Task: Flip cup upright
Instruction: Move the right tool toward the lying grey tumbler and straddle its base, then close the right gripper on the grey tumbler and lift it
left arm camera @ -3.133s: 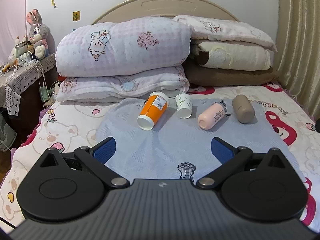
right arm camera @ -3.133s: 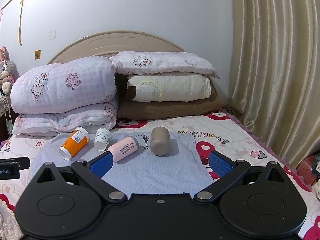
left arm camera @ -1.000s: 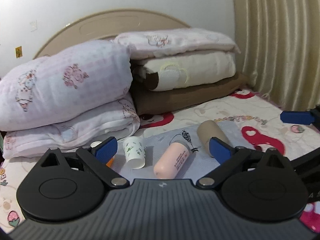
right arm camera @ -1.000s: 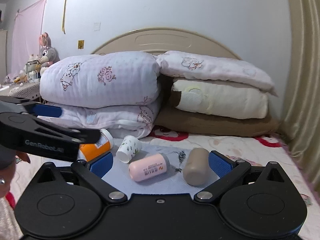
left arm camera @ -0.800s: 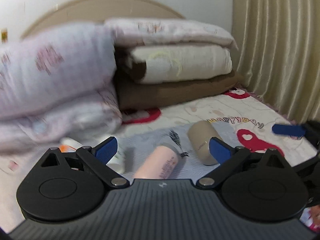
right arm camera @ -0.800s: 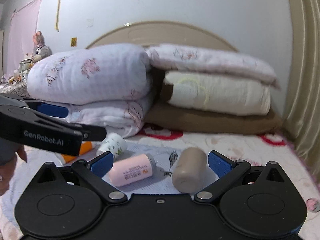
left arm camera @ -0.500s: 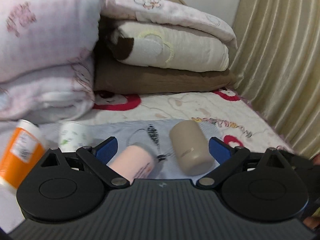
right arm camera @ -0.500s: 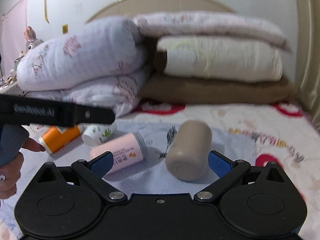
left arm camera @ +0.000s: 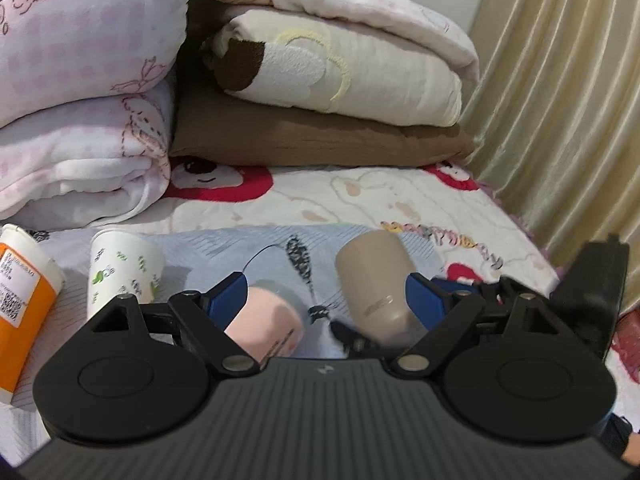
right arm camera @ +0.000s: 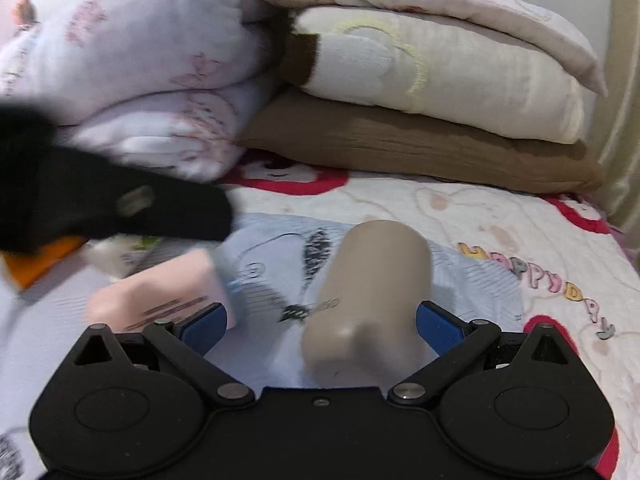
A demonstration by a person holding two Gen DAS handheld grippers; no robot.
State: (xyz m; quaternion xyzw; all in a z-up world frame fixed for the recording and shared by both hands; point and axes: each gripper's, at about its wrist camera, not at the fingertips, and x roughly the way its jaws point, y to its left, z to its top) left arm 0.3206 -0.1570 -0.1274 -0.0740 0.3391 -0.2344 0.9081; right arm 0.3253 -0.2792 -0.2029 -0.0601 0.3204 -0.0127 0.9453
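mat (left arm camera: 224, 248) on bed | four cups (right arm camera: 372, 280) lying on mat | pillows (left arm camera: 320, 80) behind

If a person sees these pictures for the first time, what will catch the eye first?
First, the beige cup lying on its side on the pale blue cloth, between the open right tongs. Left of it lies a pink cup, and folded blankets are stacked behind.

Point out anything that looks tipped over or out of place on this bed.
Four containers lie on their sides on the grey cloth: the tan cup, pink bottle, white paper cup and orange bottle. None stands upright.
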